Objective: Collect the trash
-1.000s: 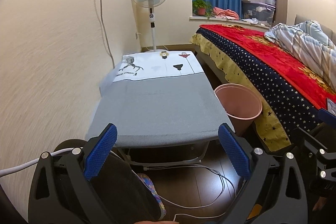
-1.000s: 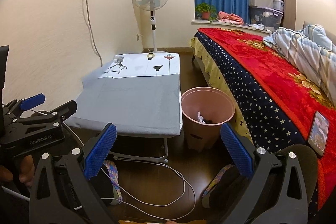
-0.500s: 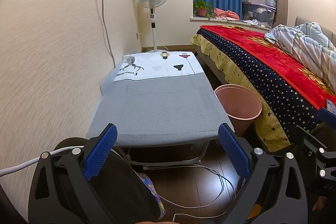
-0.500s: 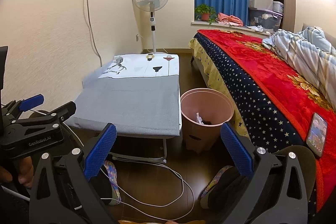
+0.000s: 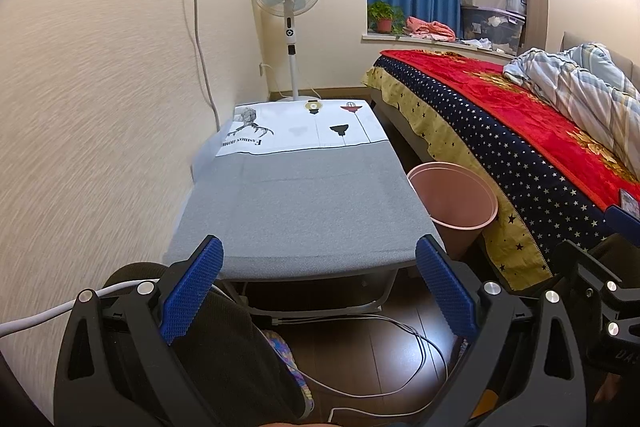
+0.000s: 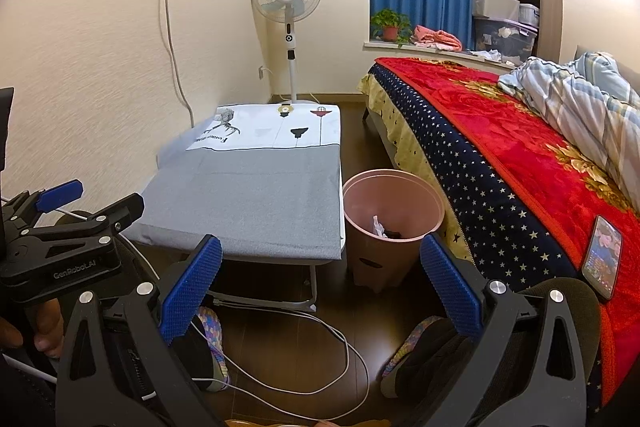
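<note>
A: Where does the trash stand right now?

B: The only trash I can see lies inside the pink wastebasket [image 6: 393,211], a crumpled white scrap [image 6: 378,225] and something dark beside it. The wastebasket sits on the floor between the low table [image 6: 256,195] and the bed [image 6: 500,147], just right of the table's near corner.

A: And on the table itself?

B: I see only its grey cloth, and a white printed cloth [image 6: 272,127] at the far end. I can make out no loose litter on the floor either, just white cables [image 6: 320,347] and slippers near the person's feet.

A: What are the grippers doing?

B: Both are held low at the near end of the table. The left gripper [image 5: 318,291] has its jaws wide apart with nothing between them, and so does the right gripper [image 6: 320,289].

A: So which step is this?

B: I judge it either a search for another piece or the end of the job; from these views I cannot tell which.

A: What does the next move call for?

B: Probably a sweep of the cameras around the room, toward the bed and floor edges, before either gripper commits to a reach.
</note>
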